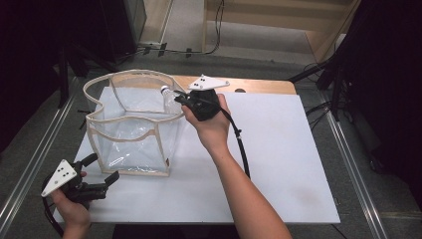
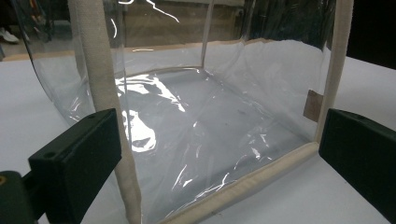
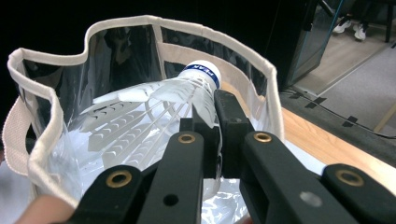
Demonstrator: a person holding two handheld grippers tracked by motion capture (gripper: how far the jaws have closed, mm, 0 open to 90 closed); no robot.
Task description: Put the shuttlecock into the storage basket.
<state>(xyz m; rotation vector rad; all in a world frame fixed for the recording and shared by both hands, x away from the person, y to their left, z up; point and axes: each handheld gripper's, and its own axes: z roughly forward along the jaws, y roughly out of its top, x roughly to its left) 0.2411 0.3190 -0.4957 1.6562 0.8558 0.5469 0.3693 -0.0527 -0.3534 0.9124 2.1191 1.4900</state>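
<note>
A clear plastic bag (image 1: 130,145) with beige trim stands open on the white board. My right gripper (image 1: 182,100) is over the bag's right rim, shut on a white shuttlecock (image 1: 169,96). In the right gripper view the jaws (image 3: 215,111) pinch the shuttlecock (image 3: 149,105) near its cork, which has a blue band, and the feathers point into the bag (image 3: 122,22). My left gripper (image 1: 105,168) stands open at the bag's front left corner, holding nothing. In the left gripper view its wide-apart jaws (image 2: 217,154) frame the bag's lower trim (image 2: 238,190).
The white board (image 1: 283,154) covers a wooden table (image 1: 263,85) and stretches out to the right of the bag. The right gripper's cable (image 1: 242,147) trails along the forearm. Dark stands and metal rails flank both sides of the table.
</note>
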